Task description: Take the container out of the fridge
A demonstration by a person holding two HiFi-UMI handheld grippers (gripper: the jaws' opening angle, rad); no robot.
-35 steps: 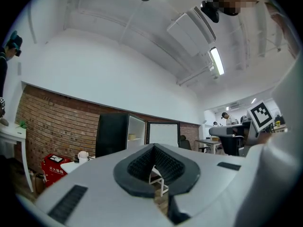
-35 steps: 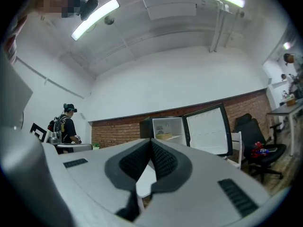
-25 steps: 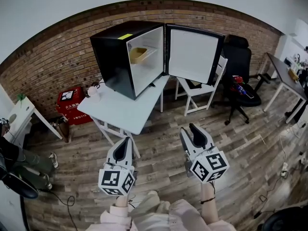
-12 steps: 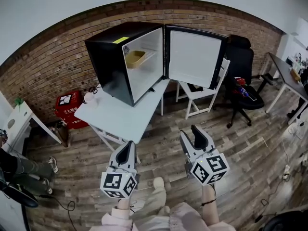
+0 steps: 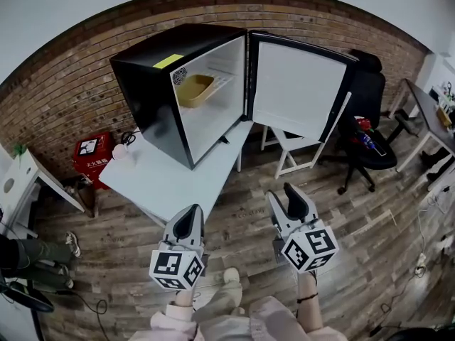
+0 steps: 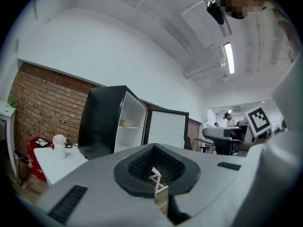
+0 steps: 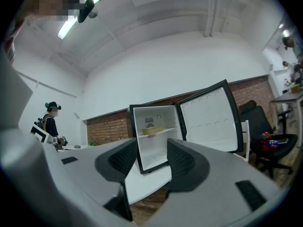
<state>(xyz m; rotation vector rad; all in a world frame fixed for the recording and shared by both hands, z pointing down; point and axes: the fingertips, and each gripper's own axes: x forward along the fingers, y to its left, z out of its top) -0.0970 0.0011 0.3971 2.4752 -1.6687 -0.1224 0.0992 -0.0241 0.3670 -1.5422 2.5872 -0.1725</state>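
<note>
Container (image 5: 195, 89) inside fridge (image 5: 146, 98), door (image 5: 295, 91) open, table (image 5: 178, 183) beneath.

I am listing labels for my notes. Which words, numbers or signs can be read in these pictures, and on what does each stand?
No text can be read anywhere.
Red box: white label and print, too small to read.
Yellow sticker on the fridge: blurred, unreadable.
Marker cubes on the left gripper and right gripper: black-and-white square patterns, no words.
</note>
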